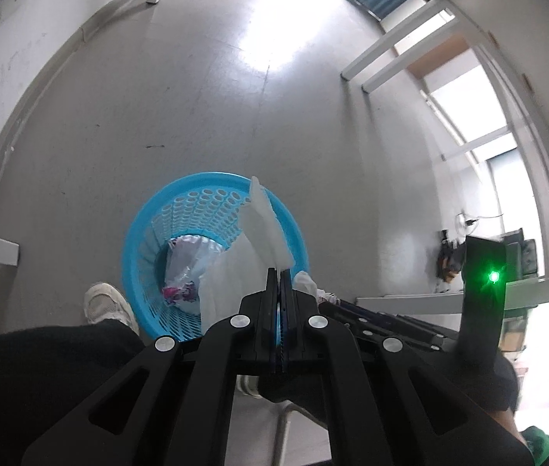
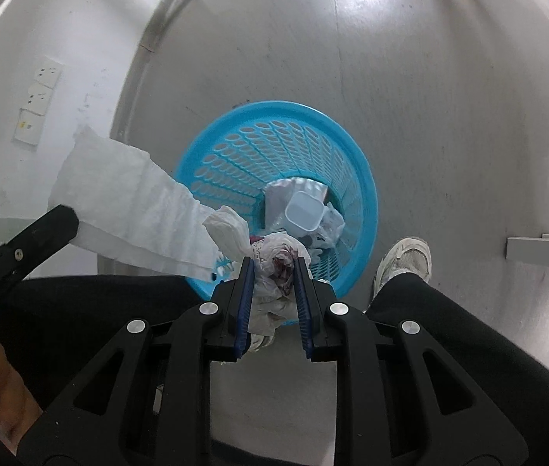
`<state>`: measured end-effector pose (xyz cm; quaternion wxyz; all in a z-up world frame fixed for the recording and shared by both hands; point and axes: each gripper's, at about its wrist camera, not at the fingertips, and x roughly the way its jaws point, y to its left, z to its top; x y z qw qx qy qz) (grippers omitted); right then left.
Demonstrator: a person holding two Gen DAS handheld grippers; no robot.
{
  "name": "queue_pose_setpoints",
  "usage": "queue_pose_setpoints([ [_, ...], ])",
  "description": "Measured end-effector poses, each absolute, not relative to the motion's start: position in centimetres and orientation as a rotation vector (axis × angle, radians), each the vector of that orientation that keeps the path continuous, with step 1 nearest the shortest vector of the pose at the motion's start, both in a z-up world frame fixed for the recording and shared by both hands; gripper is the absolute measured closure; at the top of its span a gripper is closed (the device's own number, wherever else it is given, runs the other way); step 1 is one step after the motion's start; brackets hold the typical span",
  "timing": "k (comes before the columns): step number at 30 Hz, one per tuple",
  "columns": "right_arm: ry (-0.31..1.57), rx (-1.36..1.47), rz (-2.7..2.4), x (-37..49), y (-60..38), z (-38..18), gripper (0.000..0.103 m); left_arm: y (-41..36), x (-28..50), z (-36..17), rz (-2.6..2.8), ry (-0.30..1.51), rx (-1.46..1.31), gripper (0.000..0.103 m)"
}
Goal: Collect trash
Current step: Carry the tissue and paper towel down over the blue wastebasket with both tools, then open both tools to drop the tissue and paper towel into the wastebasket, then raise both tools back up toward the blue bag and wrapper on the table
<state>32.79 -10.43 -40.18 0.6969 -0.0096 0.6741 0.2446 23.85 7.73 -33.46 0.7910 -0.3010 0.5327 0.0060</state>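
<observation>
A blue perforated waste basket (image 1: 181, 202) (image 2: 355, 163) stands on the grey floor with trash at its bottom, among it a clear plastic cup (image 2: 303, 211) and a crumpled wrapper (image 1: 181, 272). My left gripper (image 1: 279, 272) is shut on a white paper towel (image 1: 264, 225) and holds it above the basket's near rim; the towel also shows in the right wrist view (image 2: 130, 202). My right gripper (image 2: 274, 268) is shut on a crumpled plastic bag (image 2: 276, 272) with dark red stains, just above the basket's near rim.
The person's black trousers and pale sneaker (image 1: 105, 305) (image 2: 406, 260) stand right beside the basket. White furniture legs (image 1: 390, 54) rise at the right, a wall with sockets (image 2: 39, 101) at the left. A white ledge (image 2: 546, 250) juts in at right.
</observation>
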Motion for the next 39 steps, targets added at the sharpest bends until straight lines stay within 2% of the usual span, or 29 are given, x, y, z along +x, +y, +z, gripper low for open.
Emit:
queue_pose_setpoints([
  [11,1.565,0.044,0.489,35.3,-10.6,-43.0,0.08,7.2,26.6,-36.0,0.121,1.28,-0.504,0.103],
  [14,1.573,0.067,0.478,35.5,-10.9,-43.4,0.07,7.3,26.6,-35.8,0.102,1.281,-0.514,0.102],
  [16,1.57,0.079,0.482,35.6,-11.1,-43.4,0.063,7.6,26.4,-35.6,0.127,1.274,-0.503,0.085],
  [17,1.561,0.069,0.473,35.5,-11.2,-43.2,0.062,7.7,26.3,-35.8,0.138,1.27,-0.504,0.072],
  [18,1.558,0.067,0.471,35.5,-11.3,-43.2,0.059,7.8,26.1,-35.8,0.146,1.267,-0.51,0.069],
  [20,1.561,0.073,0.477,35.3,-11.5,-42.9,0.055,8.2,25.8,-35.9,0.156,1.266,-0.518,0.069],
  [32,1.489,0.013,0.469,32.9,-12.6,-39.6,0.052,7.8,23.6,-33.8,0.157,1.228,-0.5,0.066],
  [34,1.469,0.018,0.482,32.4,-12.9,-38.6,0.047,7.7,23.0,-33.2,0.15,1.213,-0.503,0.064],
  [39,1.432,0.018,0.515,31.1,-13.6,-36.6,0.046,7.2,21.1,-31.5,0.133,1.186,-0.482,0.058],
])
